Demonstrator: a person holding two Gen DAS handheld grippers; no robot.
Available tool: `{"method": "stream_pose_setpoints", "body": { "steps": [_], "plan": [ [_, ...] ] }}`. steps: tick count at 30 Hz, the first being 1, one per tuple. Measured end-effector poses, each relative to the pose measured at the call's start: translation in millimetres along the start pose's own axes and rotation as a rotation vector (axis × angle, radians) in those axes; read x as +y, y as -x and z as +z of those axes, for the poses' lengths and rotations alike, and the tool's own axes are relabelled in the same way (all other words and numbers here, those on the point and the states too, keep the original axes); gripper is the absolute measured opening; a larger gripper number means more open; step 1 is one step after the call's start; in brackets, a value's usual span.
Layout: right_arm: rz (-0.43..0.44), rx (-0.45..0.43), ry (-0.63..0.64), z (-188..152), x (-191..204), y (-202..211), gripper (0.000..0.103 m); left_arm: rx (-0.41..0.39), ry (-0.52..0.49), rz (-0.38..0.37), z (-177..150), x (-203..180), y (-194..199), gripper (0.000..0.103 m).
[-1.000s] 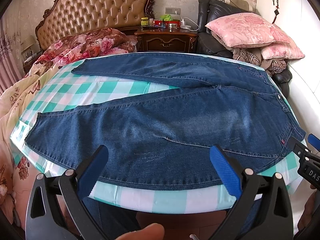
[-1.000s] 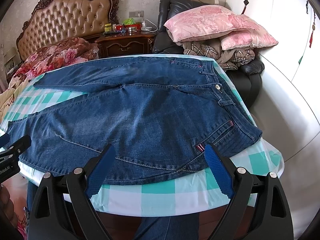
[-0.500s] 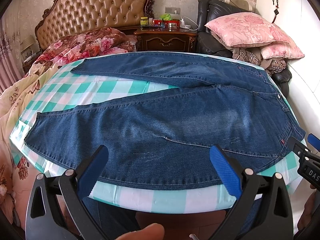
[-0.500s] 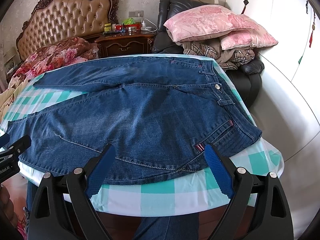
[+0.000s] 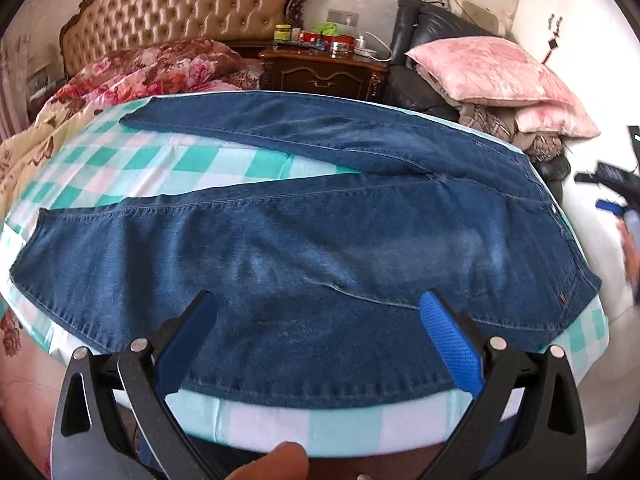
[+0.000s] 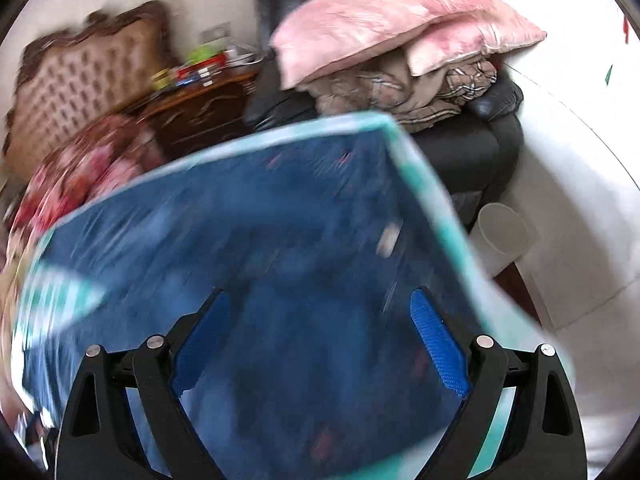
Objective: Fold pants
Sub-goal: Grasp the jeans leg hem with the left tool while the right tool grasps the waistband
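Note:
Blue jeans (image 5: 320, 248) lie flat on a table with a green-and-white check cloth (image 5: 192, 168), legs spread apart to the left, waist at the right. My left gripper (image 5: 318, 320) is open and empty, above the near leg by the table's front edge. My right gripper (image 6: 320, 320) is open and empty, over the waist end of the jeans (image 6: 256, 256); that view is blurred by motion. The right gripper also shows at the far right of the left wrist view (image 5: 612, 188), off the table.
A bed with a tufted headboard (image 5: 180, 4) and floral quilt stands behind left. A dark nightstand (image 5: 324, 68) with small items is behind the table. Pink pillows (image 5: 492, 72) are piled on a black chair at back right. A pale bin (image 6: 504, 236) stands on the floor.
The right gripper has swung quickly up and to the right over the waist end, tilting its view. The left gripper has moved a little forward over the near leg. The jeans lie unchanged.

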State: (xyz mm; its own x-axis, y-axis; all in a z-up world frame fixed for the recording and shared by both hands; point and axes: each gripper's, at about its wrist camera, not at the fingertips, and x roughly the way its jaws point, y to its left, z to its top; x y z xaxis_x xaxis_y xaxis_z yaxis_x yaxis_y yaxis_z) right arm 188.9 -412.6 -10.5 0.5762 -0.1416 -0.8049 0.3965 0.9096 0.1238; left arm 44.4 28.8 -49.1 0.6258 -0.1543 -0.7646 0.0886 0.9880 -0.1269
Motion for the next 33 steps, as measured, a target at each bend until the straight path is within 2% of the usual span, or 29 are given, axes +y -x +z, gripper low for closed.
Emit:
{"method": "stream_pose_setpoints", "body": {
  "steps": [1, 4, 6, 8, 12, 15, 17, 20, 21, 22, 23, 25, 29, 31, 33],
  "plan": [
    [-0.011, 0.026, -0.014, 28.7, -9.9, -24.8, 0.089, 0.011, 0.004, -0.002, 0.9, 3.1, -5.4, 0.101],
    [-0.067, 0.073, -0.006, 77.5, -19.2, -76.2, 0.088, 0.051, 0.024, -0.001, 4.5, 14.3, -22.1, 0.101],
    [-0.052, 0.102, -0.011, 103.8, -21.6, -108.9, 0.085, 0.066, 0.047, 0.002, 6.6, 25.7, -29.9, 0.101],
    [-0.058, 0.125, -0.027, 119.7, -24.4, -134.4, 0.082, 0.070, 0.067, 0.018, 9.9, 35.6, -35.3, 0.101],
    [-0.124, 0.183, -0.028, 137.5, -29.2, -181.7, 0.076, 0.069, 0.097, 0.057, 16.5, 56.6, -40.5, 0.101],
    [-0.142, 0.195, -0.004, 141.0, -28.2, -201.1, 0.065, 0.060, 0.118, 0.091, 23.0, 71.0, -43.4, 0.101],
    [-0.136, 0.184, -0.006, 143.3, -28.0, -207.0, 0.065, 0.058, 0.129, 0.101, 25.3, 77.6, -44.9, 0.101],
    [-0.105, 0.175, 0.021, 144.8, -22.4, -212.9, 0.053, 0.065, 0.142, 0.114, 26.1, 84.4, -46.8, 0.101],
    [-0.074, 0.174, 0.034, 145.5, -18.4, -211.6, 0.032, 0.065, 0.146, 0.116, 25.7, 86.2, -46.5, 0.101],
    [-0.059, 0.175, 0.047, 145.3, -14.3, -209.4, 0.015, 0.067, 0.153, 0.121, 25.8, 89.2, -45.7, 0.101],
    [-0.087, 0.153, 0.077, 145.5, -7.9, -203.3, 0.015, 0.070, 0.157, 0.125, 25.3, 90.0, -45.3, 0.101],
    [-0.092, 0.055, 0.138, 143.9, 6.3, -172.1, 0.014, 0.071, 0.175, 0.122, 25.9, 93.0, -42.2, 0.101],
    [0.118, -0.152, 0.128, 120.4, 15.8, -67.9, 0.014, 0.031, 0.193, 0.122, 32.1, 97.6, -25.4, 0.101],
    [0.239, -0.248, 0.137, 85.4, 14.0, -3.6, 0.014, 0.002, 0.204, 0.112, 36.2, 99.1, -13.9, 0.101],
    [0.343, -0.288, 0.131, 38.4, 3.3, 49.0, 0.013, -0.027, 0.203, 0.107, 39.2, 99.2, -0.7, 0.101]
  ]
}}
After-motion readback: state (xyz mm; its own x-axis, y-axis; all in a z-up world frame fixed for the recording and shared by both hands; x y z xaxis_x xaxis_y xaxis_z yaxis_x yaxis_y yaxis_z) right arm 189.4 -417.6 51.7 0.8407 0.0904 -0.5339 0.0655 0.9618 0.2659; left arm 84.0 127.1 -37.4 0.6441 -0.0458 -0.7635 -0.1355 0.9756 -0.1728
